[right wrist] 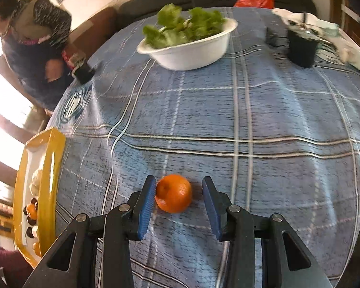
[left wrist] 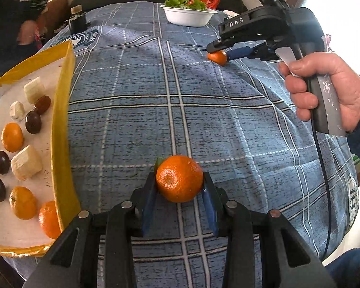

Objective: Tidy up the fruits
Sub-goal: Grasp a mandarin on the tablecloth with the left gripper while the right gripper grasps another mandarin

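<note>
— What does the left gripper [left wrist: 180,189] have?
— It pinches a tangerine [left wrist: 179,178] at lower centre, both blue pads pressed to it.
— And the right gripper [right wrist: 177,199]?
— Spread around a second tangerine [right wrist: 174,193] on the blue plaid cloth [right wrist: 252,120]; only the left pad touches it.
— The tray?
— The yellow tray [left wrist: 62,124] sits at the left edge, holding fruit.
</note>
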### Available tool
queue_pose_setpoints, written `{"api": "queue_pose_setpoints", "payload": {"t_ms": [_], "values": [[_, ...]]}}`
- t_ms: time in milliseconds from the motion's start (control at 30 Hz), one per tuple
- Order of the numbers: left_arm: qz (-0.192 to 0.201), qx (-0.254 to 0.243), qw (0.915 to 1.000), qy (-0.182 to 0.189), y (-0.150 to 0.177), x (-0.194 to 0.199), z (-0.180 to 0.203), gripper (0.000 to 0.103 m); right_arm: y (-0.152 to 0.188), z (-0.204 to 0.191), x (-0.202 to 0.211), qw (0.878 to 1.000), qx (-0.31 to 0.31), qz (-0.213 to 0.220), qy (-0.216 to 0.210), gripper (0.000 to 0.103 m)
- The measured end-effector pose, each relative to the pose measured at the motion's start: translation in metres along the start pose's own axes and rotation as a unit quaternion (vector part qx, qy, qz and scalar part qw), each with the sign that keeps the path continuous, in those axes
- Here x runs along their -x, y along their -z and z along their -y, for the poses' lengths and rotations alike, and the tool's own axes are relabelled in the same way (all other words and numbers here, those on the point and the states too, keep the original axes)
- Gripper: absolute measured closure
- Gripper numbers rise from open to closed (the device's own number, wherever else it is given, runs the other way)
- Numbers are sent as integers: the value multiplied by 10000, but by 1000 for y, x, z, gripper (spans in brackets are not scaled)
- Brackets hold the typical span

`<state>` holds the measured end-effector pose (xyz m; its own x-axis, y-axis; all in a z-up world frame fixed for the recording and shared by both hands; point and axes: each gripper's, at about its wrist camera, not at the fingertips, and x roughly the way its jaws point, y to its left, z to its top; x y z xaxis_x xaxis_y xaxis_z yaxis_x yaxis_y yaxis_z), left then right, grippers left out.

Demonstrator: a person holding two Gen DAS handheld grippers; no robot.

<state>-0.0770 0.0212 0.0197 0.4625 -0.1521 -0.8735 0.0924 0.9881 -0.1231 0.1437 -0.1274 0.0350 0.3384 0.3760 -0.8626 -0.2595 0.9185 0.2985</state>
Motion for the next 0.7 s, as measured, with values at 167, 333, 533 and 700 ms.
{"api": "queue_pose_setpoints", "payload": {"t_ms": [167, 333, 533, 700], "values": [[1, -4, 10000, 29, -8, -5, -1, 67, 10, -12, 5, 9991, 390, -13, 173, 69], [5, 5, 9999, 106, -17, -12, -4, 67, 27, -3, 27, 9998, 139, 129, -41, 70], [20, 50, 9995, 307, -20, -11, -6, 68, 81, -11, 72, 9990, 79, 257, -347, 70], [0, -4, 9993, 376, -20, -9, -7, 68, 134, -24, 83, 9990, -12, 155, -419, 70]]}}
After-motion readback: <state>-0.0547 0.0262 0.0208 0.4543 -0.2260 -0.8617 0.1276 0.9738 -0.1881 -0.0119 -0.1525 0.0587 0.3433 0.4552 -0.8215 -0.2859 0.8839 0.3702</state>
